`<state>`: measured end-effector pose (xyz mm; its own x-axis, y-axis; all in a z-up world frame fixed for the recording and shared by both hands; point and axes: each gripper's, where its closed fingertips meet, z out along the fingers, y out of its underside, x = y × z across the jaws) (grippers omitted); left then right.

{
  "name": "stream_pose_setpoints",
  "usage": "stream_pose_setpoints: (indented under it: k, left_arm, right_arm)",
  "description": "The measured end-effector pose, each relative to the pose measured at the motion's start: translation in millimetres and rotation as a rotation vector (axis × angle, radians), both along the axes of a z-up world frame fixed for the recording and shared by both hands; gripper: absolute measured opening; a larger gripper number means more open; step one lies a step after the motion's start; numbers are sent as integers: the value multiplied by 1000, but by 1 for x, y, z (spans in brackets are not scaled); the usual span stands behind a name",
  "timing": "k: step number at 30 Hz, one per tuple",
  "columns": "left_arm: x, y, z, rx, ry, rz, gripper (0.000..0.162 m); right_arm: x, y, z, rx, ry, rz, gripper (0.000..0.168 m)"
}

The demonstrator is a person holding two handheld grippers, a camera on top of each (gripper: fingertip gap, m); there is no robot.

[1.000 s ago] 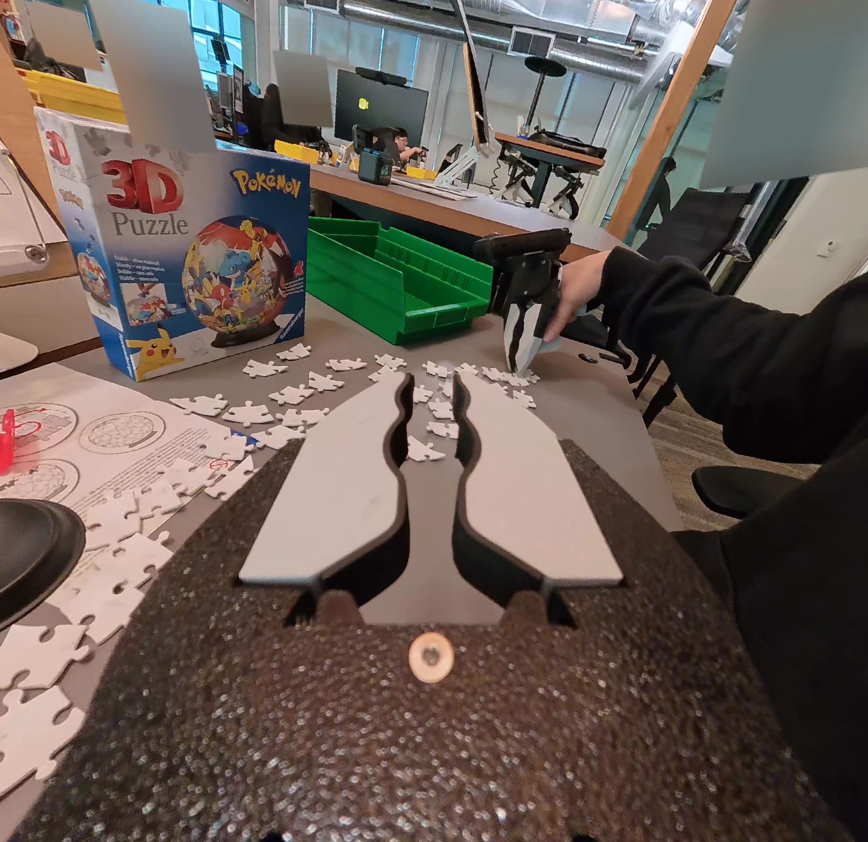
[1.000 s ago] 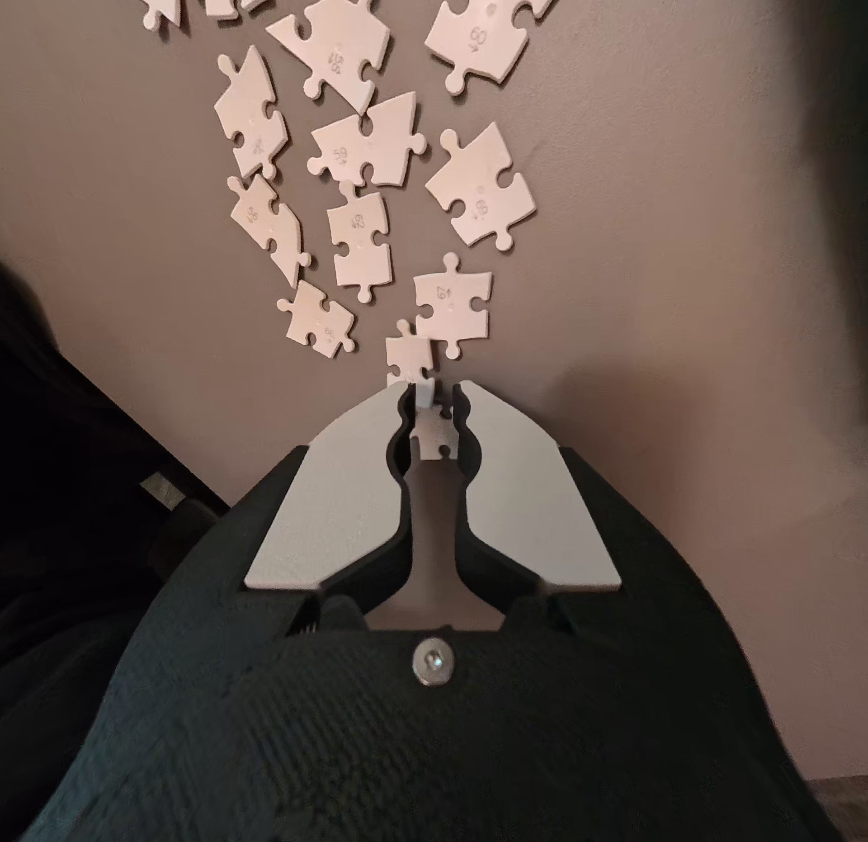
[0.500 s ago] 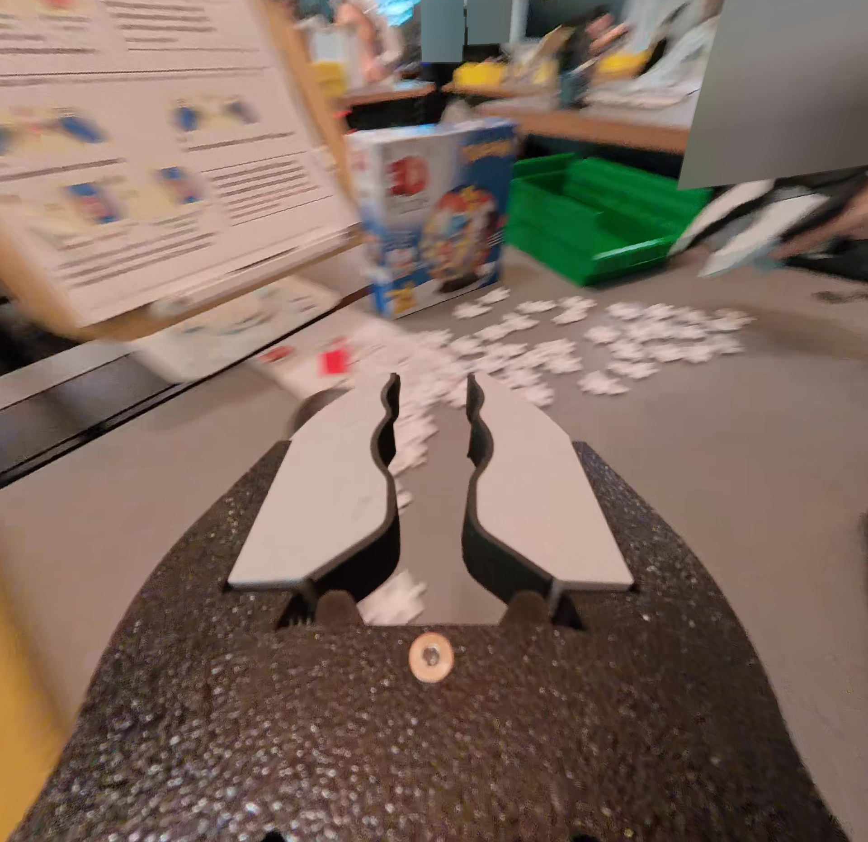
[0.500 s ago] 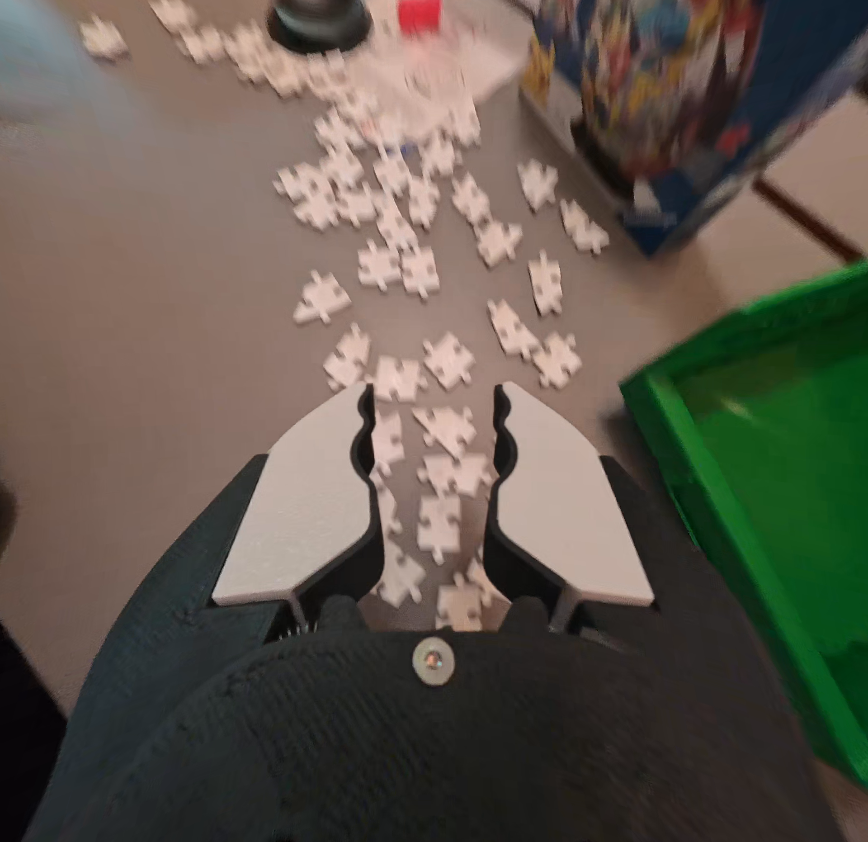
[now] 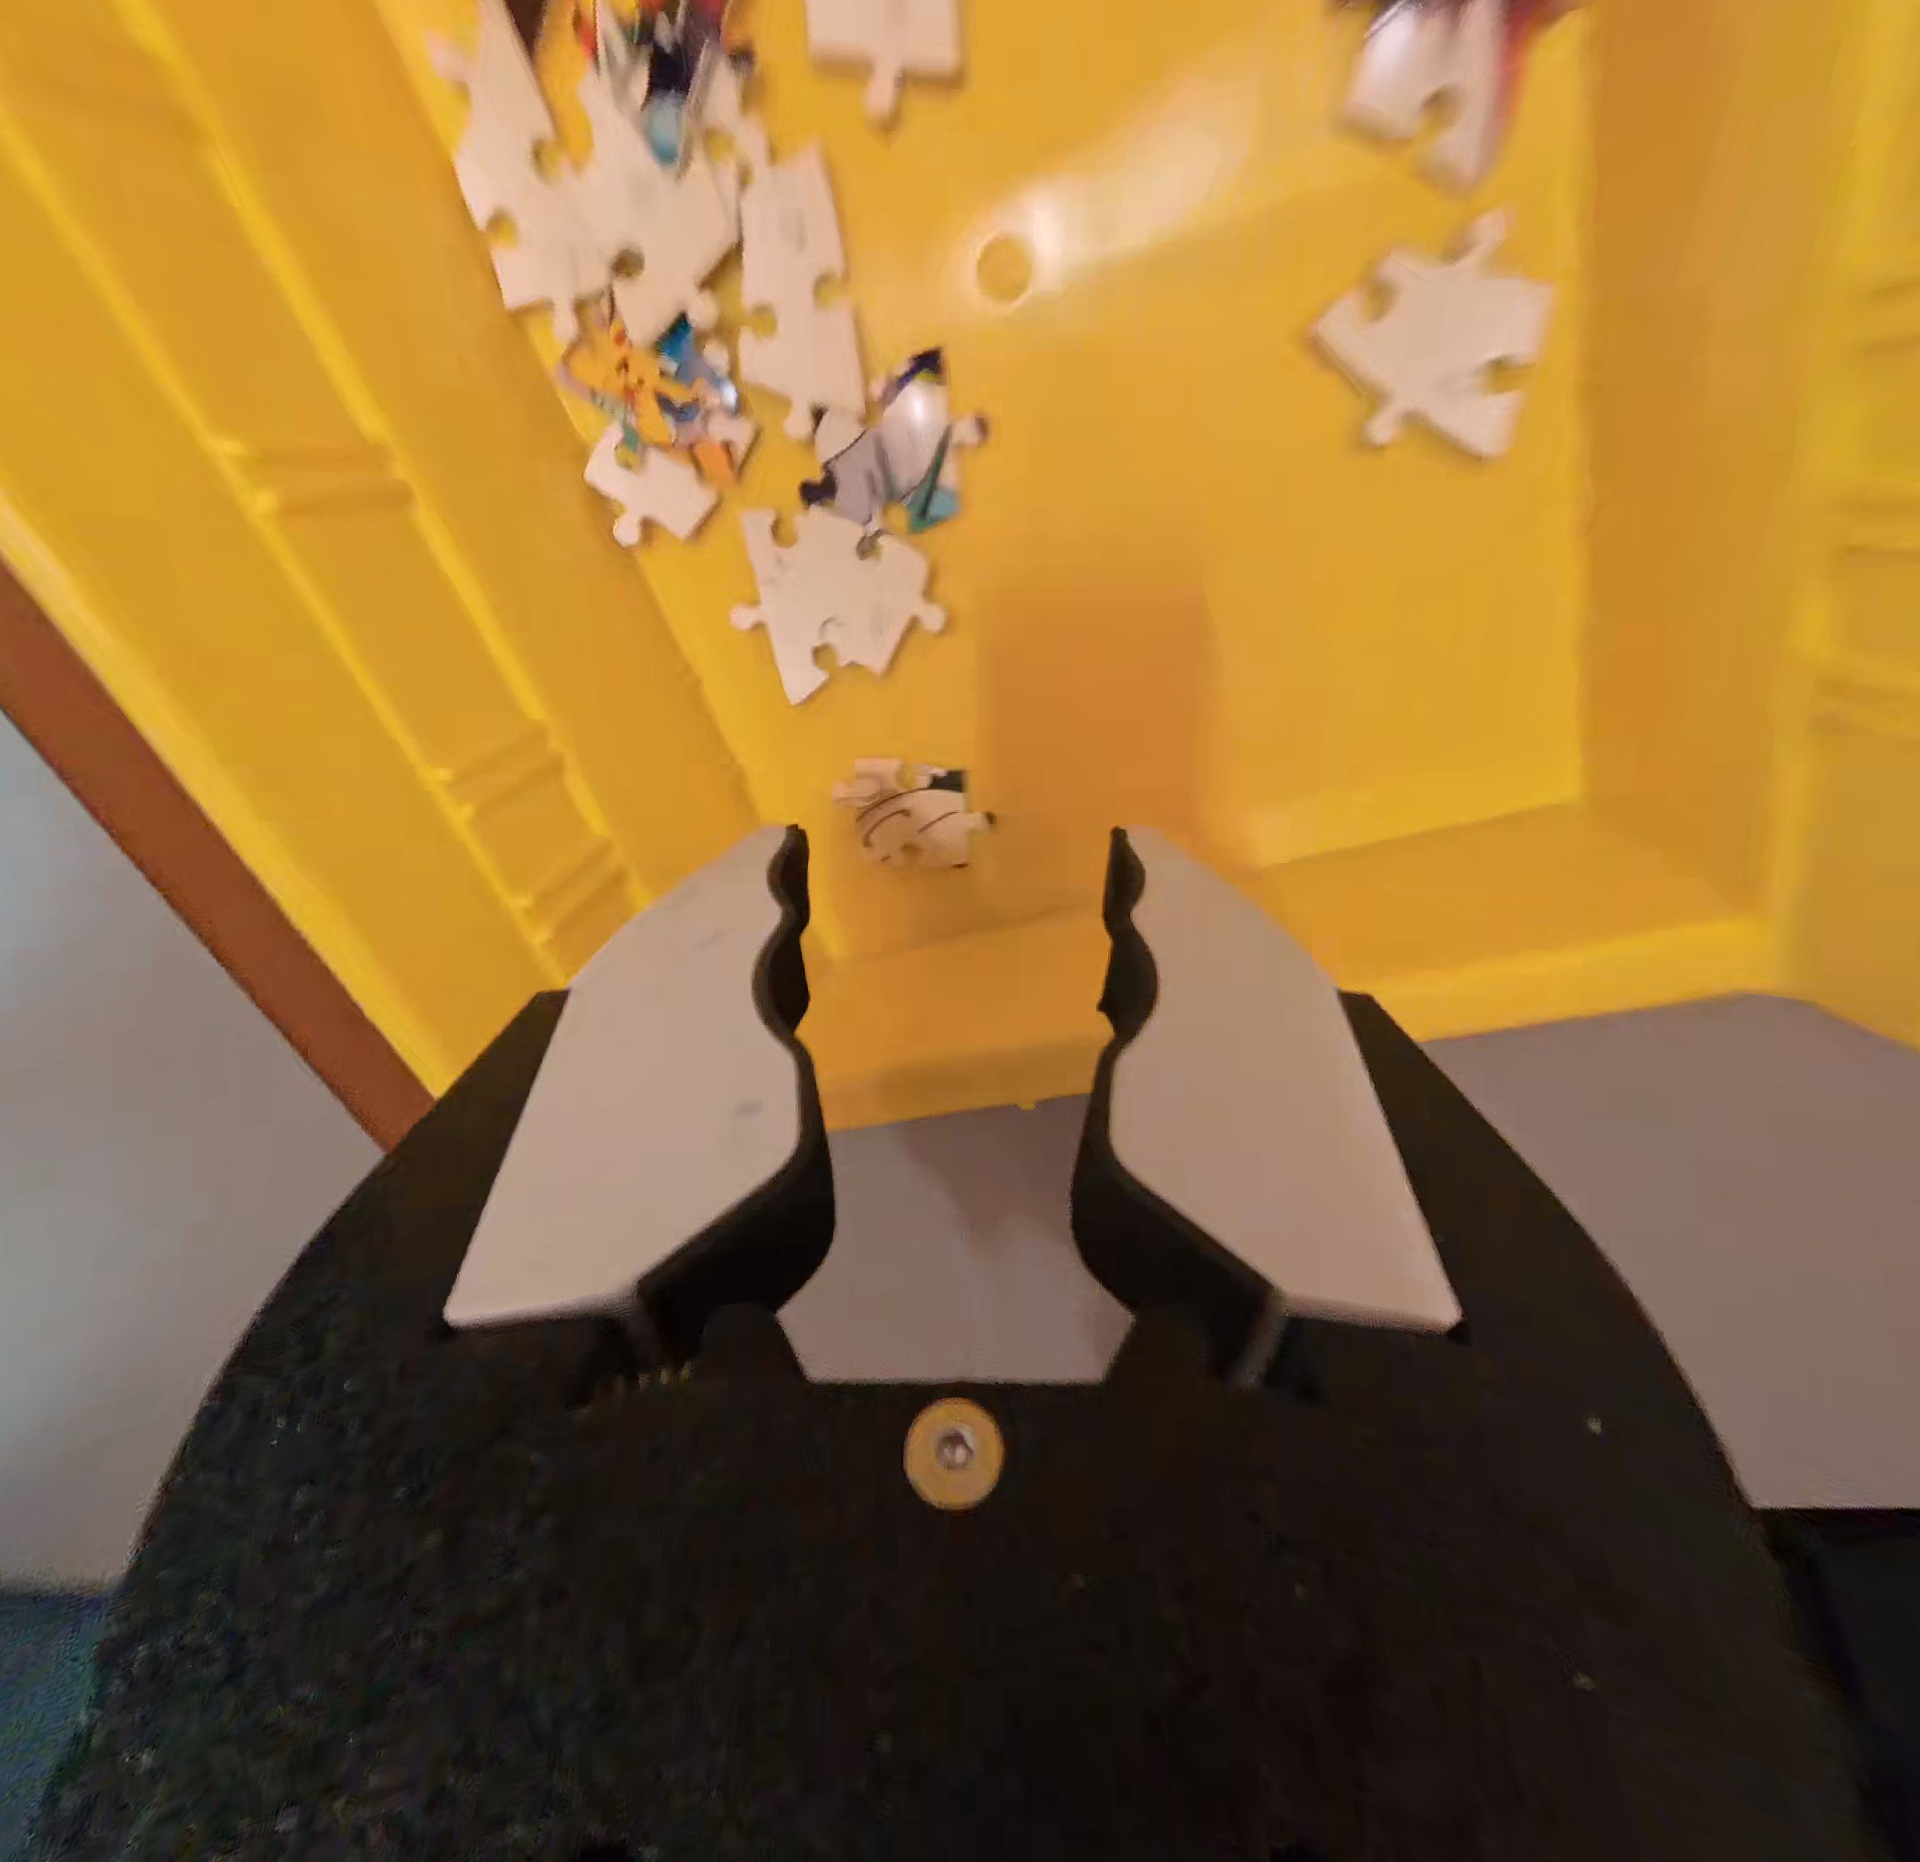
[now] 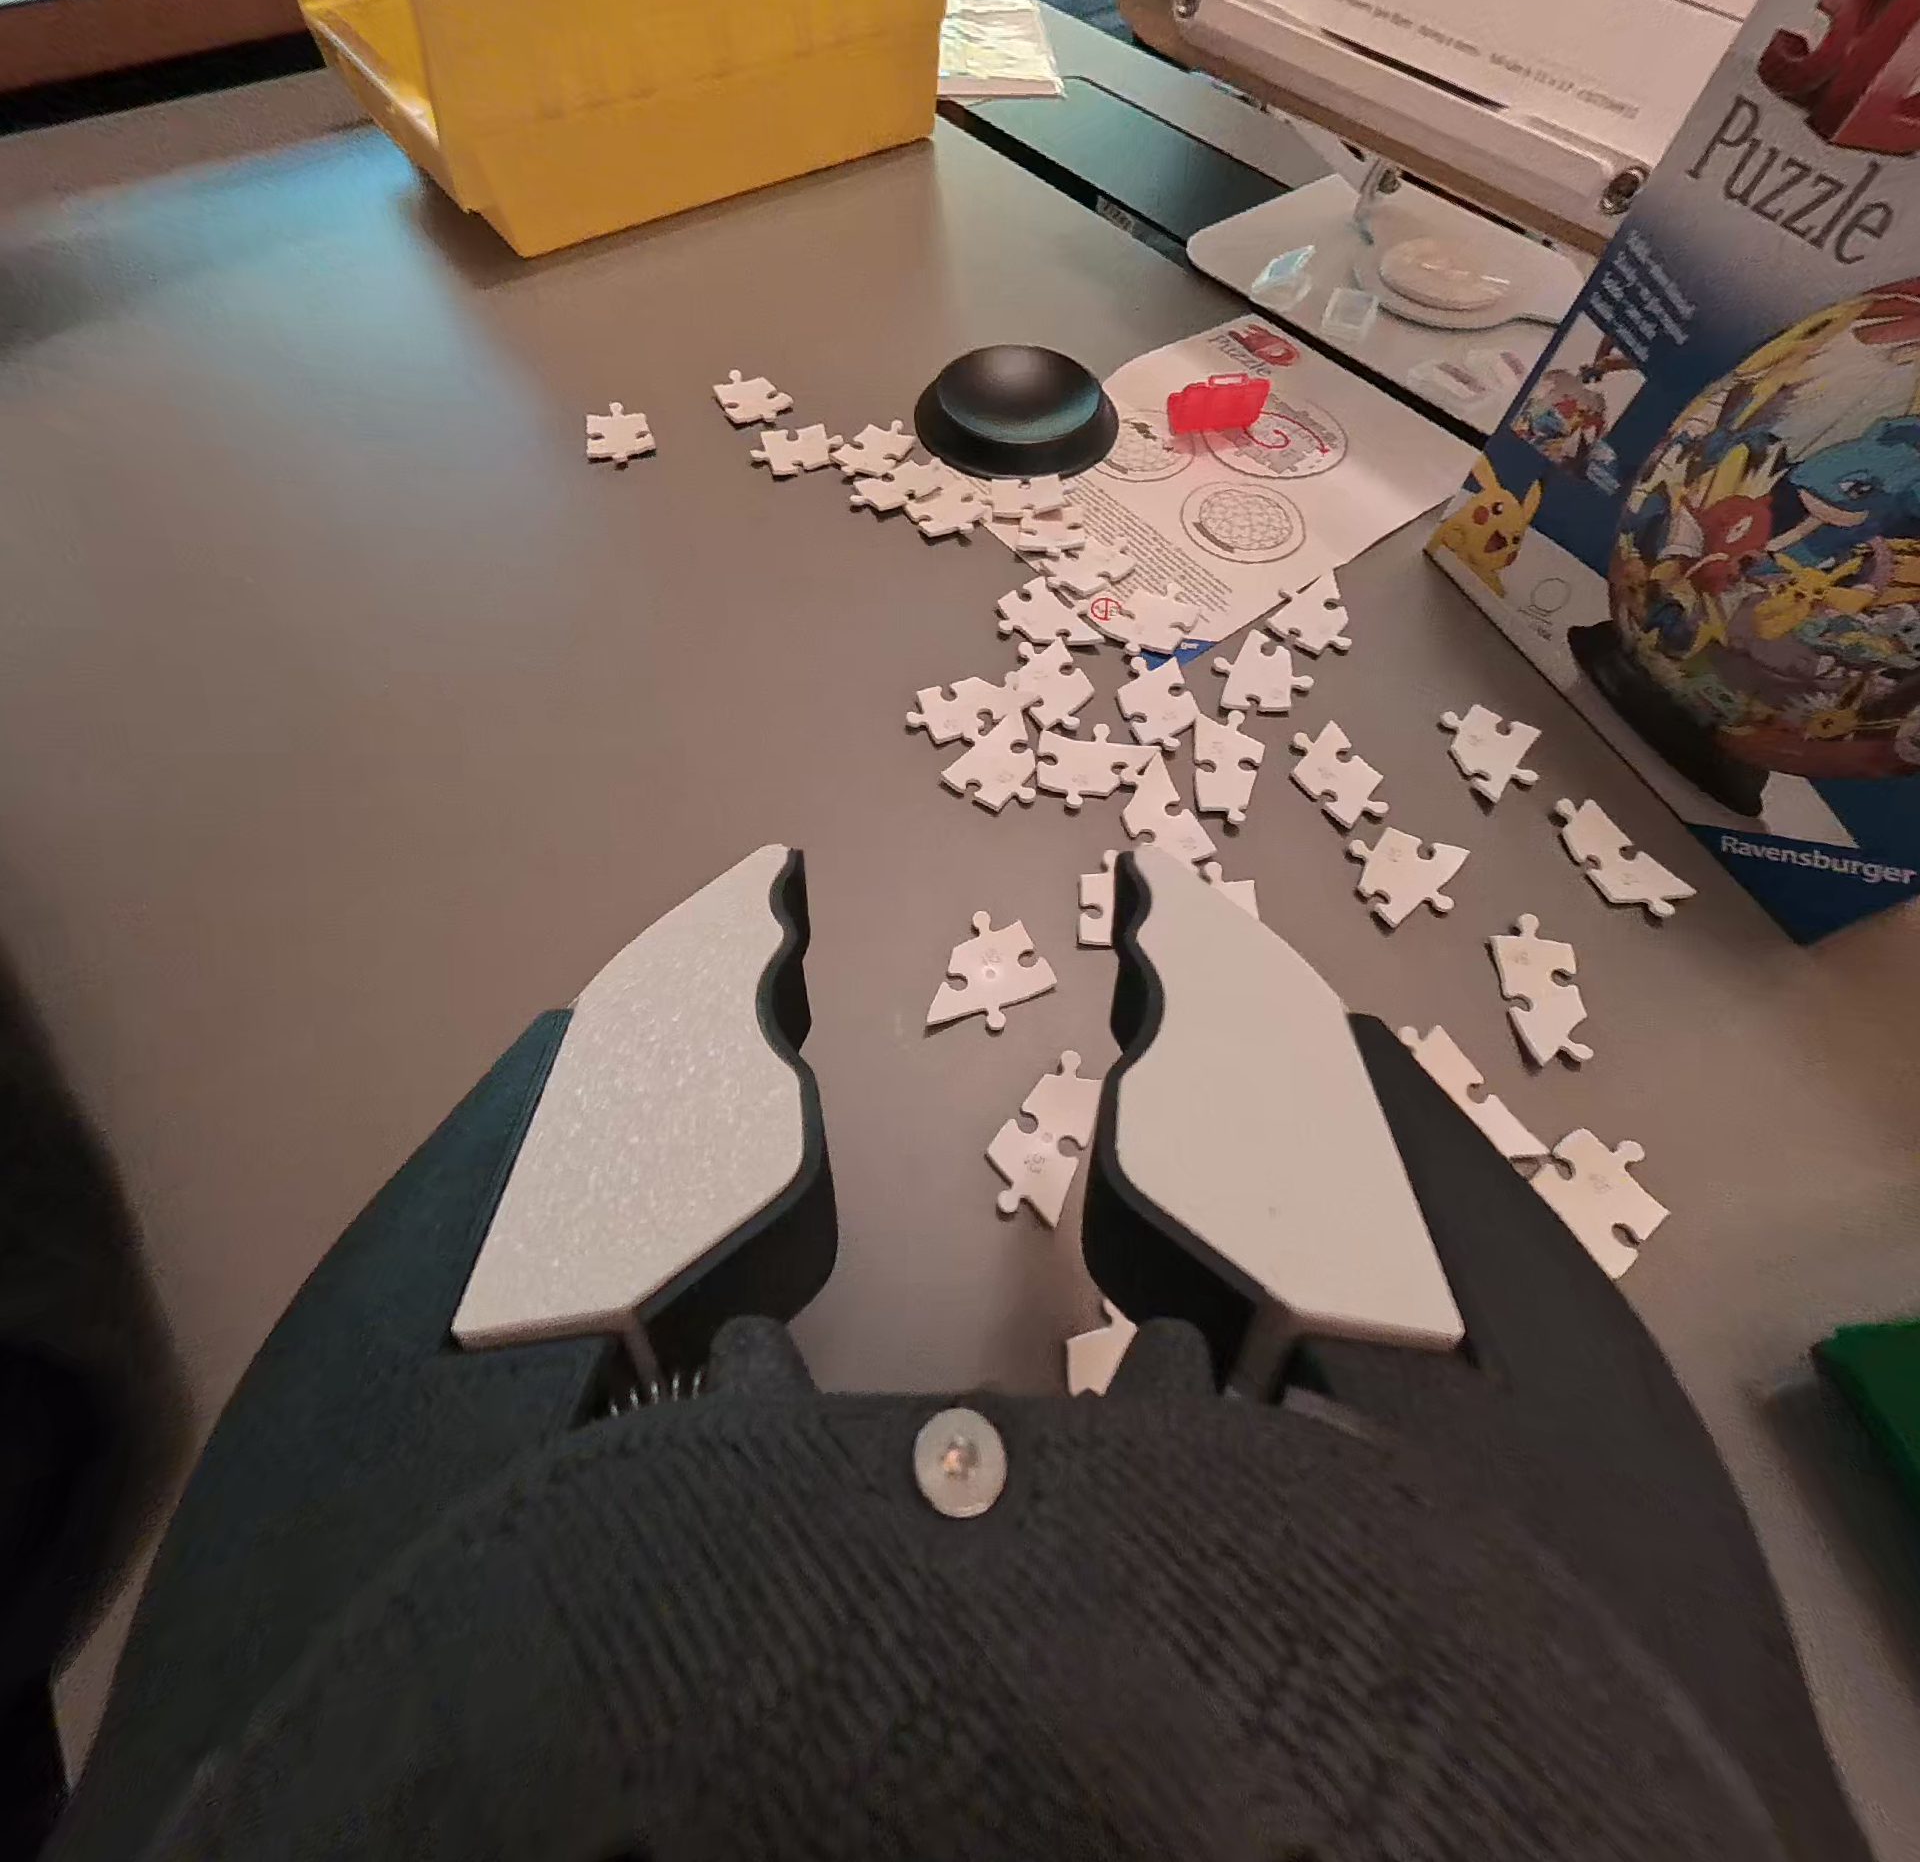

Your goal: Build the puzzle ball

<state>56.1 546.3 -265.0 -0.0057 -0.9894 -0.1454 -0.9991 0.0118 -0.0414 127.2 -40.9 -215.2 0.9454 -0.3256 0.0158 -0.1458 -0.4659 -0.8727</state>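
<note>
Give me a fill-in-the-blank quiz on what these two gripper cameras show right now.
1. The left gripper points into a ____ bin.
2. The black stand partly rests on a ____ sheet.
3. Both grippers, including the right gripper, are ____ and hold nothing.
4. The pieces on the table lie white side ____.

Missing words: yellow; paper; open; up

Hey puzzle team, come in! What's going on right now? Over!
Left gripper open over yellow bin. Right gripper open, empty, above loose pieces on table. Ball unbuilt. Nothing blocking.
</note>
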Motion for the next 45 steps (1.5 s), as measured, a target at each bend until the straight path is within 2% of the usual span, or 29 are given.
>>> stream_pose_setpoints:
  k: [7,19,22,26,32,35,37,39,41,42,45]
  left_arm:
    - [-10,14,-27,48,232,114,53]
    - [-10,13,-44,-100,177,398,49]
    - [-9,7,-45,-170,157,426,42]
    - [-9,6,-45,-173,147,415,29]
    - [-3,-8,-39,-201,111,304,27]
    - [27,-34,1,-339,-131,220,27]
    - [55,-82,55,-616,-412,68,27]
    - [66,-138,126,-944,-700,-128,27]
    - [52,-188,190,-1248,-949,-367,27]
    - [42,-207,213,-1351,-1063,-476,27]
    - [8,-257,242,-1561,-1313,-741,27]
  right_arm:
    - [-2,-11,1,5,-17,-32,56]
    - [-2,-5,5,39,-35,-9,56]
    - [-2,-5,2,35,-32,-8,56]
    - [-1,-5,-2,30,-25,-9,56]
    - [-3,0,1,33,-33,1,56]
    - [-6,9,8,44,-52,15,55]
    - [-11,25,16,81,-58,41,56]
    - [-23,52,28,163,-38,107,56]
    - [-43,87,46,290,13,212,54]
    - [-55,105,57,366,59,271,52]
    - [-89,149,92,548,237,456,52]
